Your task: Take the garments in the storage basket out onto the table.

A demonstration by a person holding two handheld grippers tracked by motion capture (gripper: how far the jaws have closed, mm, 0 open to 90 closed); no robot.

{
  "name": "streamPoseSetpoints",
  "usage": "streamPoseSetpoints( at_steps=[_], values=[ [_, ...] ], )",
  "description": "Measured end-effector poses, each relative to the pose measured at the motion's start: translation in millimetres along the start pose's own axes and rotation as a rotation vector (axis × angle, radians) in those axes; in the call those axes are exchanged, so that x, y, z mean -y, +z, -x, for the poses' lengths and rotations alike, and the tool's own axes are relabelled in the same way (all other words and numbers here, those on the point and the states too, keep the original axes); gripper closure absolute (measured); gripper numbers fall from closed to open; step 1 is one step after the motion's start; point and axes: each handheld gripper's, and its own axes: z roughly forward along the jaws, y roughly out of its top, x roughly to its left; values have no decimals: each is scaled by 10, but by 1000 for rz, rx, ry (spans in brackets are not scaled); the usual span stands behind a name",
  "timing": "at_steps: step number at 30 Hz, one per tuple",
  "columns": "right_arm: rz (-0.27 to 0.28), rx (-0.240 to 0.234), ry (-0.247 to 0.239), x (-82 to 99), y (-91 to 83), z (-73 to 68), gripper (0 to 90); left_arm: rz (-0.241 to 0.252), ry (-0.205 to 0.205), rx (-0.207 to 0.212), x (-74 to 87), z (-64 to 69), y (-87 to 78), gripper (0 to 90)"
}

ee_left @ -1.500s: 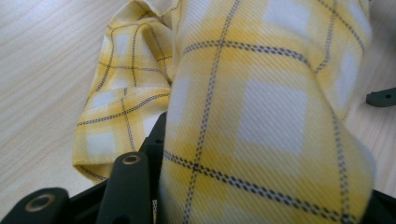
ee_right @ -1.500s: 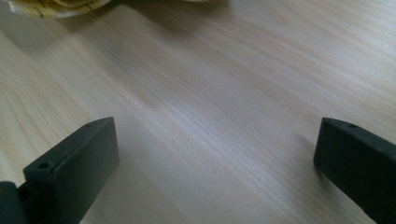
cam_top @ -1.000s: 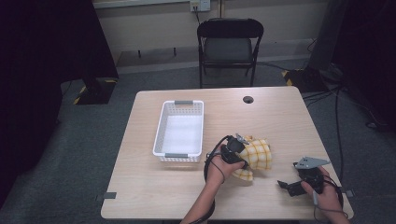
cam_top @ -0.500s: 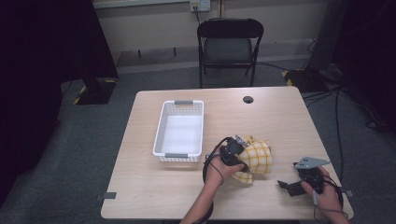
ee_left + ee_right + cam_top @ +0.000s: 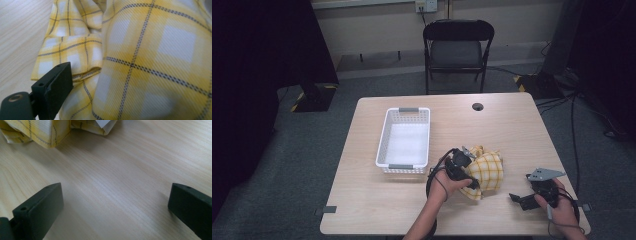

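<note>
In the left gripper view one black finger (image 5: 53, 86) rises at about 7 o'clock, its pad just beside a folded hem of the yellow checked cloth (image 5: 150, 57); the other finger is hidden behind the cloth. These fingers have just been spreading, and the visible pad does not press on the fabric. From above, the left gripper (image 5: 463, 162) points toward 2 o'clock into the crumpled cloth (image 5: 486, 170), with the left hand (image 5: 447, 184) wrapped around its body and the forearm running in from 6 o'clock. The cloth lies on the tabletop (image 5: 512, 125), just to the 4 o'clock side of the white basket (image 5: 404, 140).

The right gripper (image 5: 518, 198) has its fingers (image 5: 40, 210) spread wide over bare wood with nothing between them, pointing toward 9 o'clock, low over the tabletop. The right hand (image 5: 557, 200) grips it from behind, well apart from the cloth.
</note>
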Motion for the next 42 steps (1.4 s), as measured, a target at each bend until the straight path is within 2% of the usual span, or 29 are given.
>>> streamPoseSetpoints(
  at_steps=[8,31,42],
  values=[
    [0,0,0,0,0,0,0,28,18,41,62,9,-24,71],
    [0,0,0,0,0,0,0,76,101,57,217,117,-175,66],
    [0,0,0,0,0,0,0,119,100,69,260,117,-285,66]
  ],
)
